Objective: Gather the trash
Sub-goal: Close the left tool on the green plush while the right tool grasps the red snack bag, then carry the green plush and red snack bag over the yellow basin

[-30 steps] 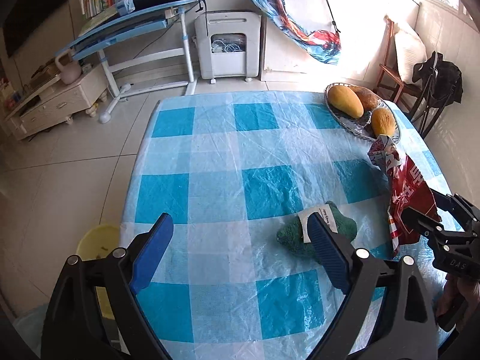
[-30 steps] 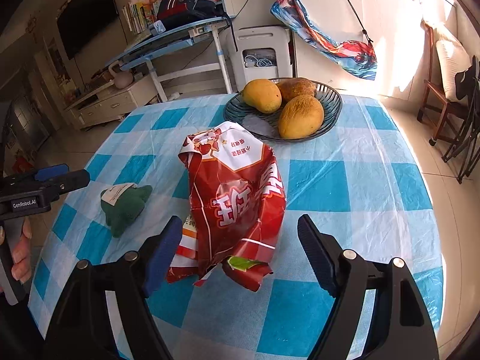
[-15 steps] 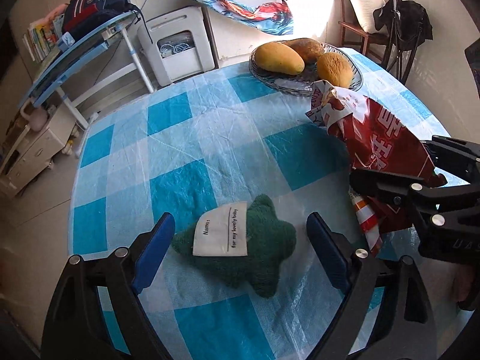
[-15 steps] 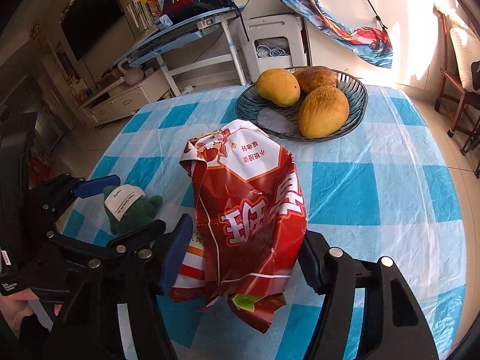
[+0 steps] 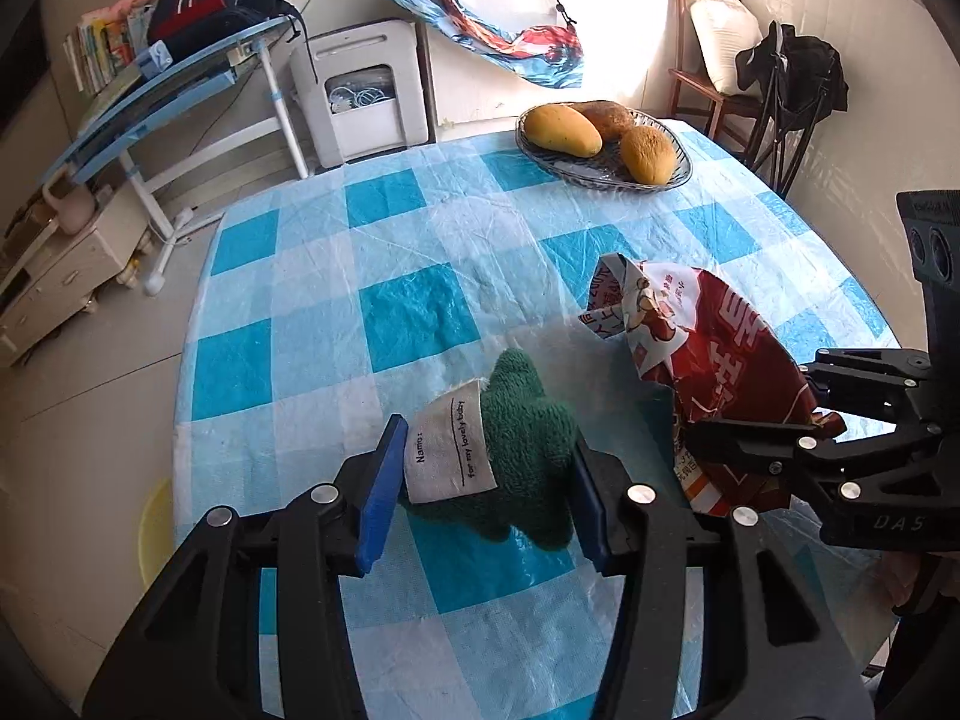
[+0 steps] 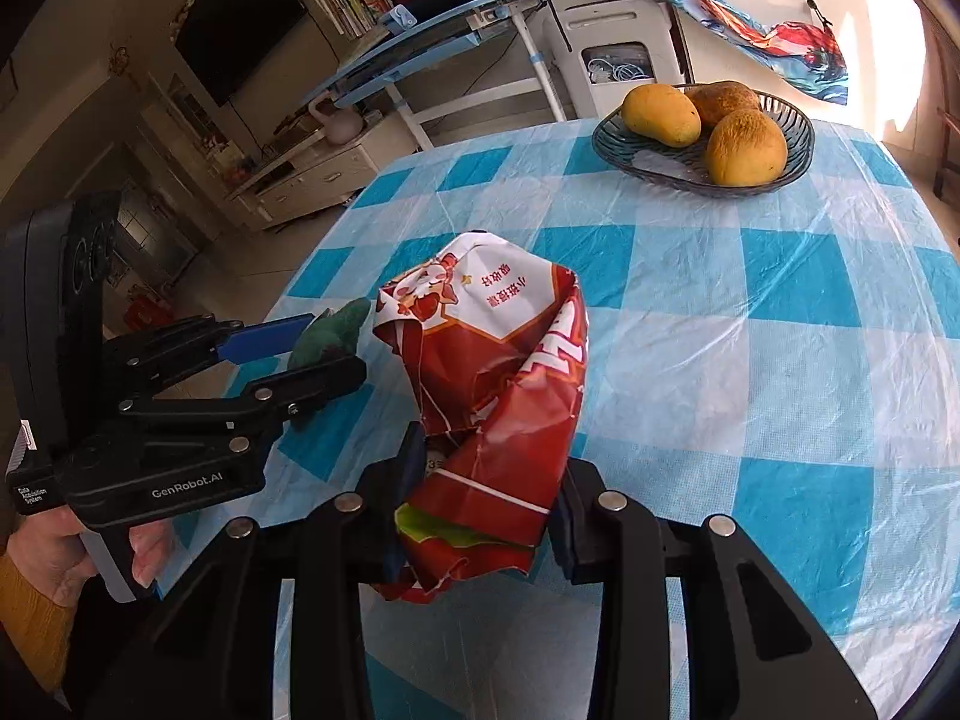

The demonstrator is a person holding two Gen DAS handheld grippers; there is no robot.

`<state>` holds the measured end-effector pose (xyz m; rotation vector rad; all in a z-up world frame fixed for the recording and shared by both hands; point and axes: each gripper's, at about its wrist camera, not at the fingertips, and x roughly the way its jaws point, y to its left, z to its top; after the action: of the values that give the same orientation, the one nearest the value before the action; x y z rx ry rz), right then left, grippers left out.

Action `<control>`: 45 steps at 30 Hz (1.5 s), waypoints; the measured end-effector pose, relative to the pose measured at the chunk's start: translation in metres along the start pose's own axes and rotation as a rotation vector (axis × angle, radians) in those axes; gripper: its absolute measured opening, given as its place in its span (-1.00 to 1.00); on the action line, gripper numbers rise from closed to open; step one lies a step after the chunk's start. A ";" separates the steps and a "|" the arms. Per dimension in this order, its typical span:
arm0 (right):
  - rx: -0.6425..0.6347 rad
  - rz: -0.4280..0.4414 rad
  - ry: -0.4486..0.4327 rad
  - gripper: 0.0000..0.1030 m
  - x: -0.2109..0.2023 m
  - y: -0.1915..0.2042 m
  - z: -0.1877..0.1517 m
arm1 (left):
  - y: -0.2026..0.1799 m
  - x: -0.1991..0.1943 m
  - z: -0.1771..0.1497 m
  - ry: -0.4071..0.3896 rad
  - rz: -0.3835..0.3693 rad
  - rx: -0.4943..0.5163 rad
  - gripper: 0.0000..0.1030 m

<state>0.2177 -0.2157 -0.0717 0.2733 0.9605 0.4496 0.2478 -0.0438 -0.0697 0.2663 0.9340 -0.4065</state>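
Observation:
A green plush star (image 5: 528, 450) with a white name label lies on the blue checked tablecloth (image 5: 408, 312). It sits between the blue pads of my left gripper (image 5: 486, 498), whose jaws are closing and touch both its sides. In the right wrist view the left gripper (image 6: 327, 348) covers most of the star (image 6: 336, 330). A crumpled red snack bag (image 6: 498, 348) stands upright to the right of the star. My right gripper (image 6: 486, 498) is closing on the bag's lower end and squeezes it. From the left wrist view the right gripper (image 5: 750, 405) pinches the bag (image 5: 720, 348).
A dark wire basket (image 6: 798, 162) with three mangoes stands at the table's far side, also in the left wrist view as the basket (image 5: 684, 171). A yellow bin (image 5: 155, 534) sits on the floor left of the table. A person's hand (image 6: 54, 546) holds the left gripper.
Both grippers have moved in over their objects and their jaws have narrowed. The star now sits between the left pads, and the bag is crumpled between the right pads.

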 end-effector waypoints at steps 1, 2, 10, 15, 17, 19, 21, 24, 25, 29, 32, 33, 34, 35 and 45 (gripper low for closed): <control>-0.011 0.003 0.005 -0.29 0.000 0.006 -0.004 | 0.006 -0.008 -0.003 -0.009 0.009 -0.014 -0.07; -0.022 0.008 0.008 -0.29 -0.002 0.011 -0.007 | 0.012 -0.015 -0.006 -0.019 0.021 -0.028 -0.07; -0.068 0.032 -0.049 -0.28 -0.021 0.039 -0.041 | 0.072 -0.072 -0.035 -0.105 0.056 -0.219 -0.07; -0.090 0.032 -0.119 -0.28 -0.037 0.053 -0.051 | 0.097 -0.093 -0.047 -0.154 0.063 -0.303 -0.07; -0.094 0.025 -0.132 -0.28 -0.039 0.058 -0.054 | 0.105 -0.098 -0.048 -0.168 0.063 -0.326 -0.07; -0.096 0.019 -0.144 -0.28 -0.041 0.061 -0.056 | 0.109 -0.102 -0.048 -0.183 0.067 -0.344 -0.07; -0.098 0.013 -0.152 -0.28 -0.042 0.065 -0.057 | 0.113 -0.105 -0.049 -0.194 0.076 -0.351 -0.07; -0.109 0.004 -0.154 -0.28 -0.042 0.071 -0.056 | 0.120 -0.112 -0.049 -0.209 0.108 -0.350 -0.07; -0.113 0.002 -0.154 -0.28 -0.041 0.073 -0.055 | 0.123 -0.115 -0.049 -0.217 0.122 -0.350 -0.07; -0.131 0.002 -0.149 -0.27 -0.038 0.083 -0.055 | 0.145 -0.128 -0.053 -0.246 0.175 -0.373 -0.07; -0.144 0.009 -0.147 -0.27 -0.033 0.092 -0.050 | 0.164 -0.134 -0.056 -0.258 0.210 -0.406 -0.07; -0.153 0.011 -0.147 -0.27 -0.031 0.096 -0.047 | 0.170 -0.135 -0.057 -0.261 0.218 -0.420 -0.07; -0.163 0.014 -0.147 -0.27 -0.029 0.100 -0.044 | 0.176 -0.137 -0.058 -0.265 0.220 -0.434 -0.07; -0.173 0.018 -0.148 -0.27 -0.027 0.105 -0.040 | 0.181 -0.139 -0.059 -0.269 0.223 -0.446 -0.07; -0.272 0.074 -0.164 -0.27 -0.007 0.153 -0.010 | 0.206 -0.144 -0.064 -0.278 0.307 -0.471 -0.07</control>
<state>0.1683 -0.0848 -0.0077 0.0969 0.7213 0.6101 0.2175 0.1971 0.0214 -0.0791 0.6765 0.0654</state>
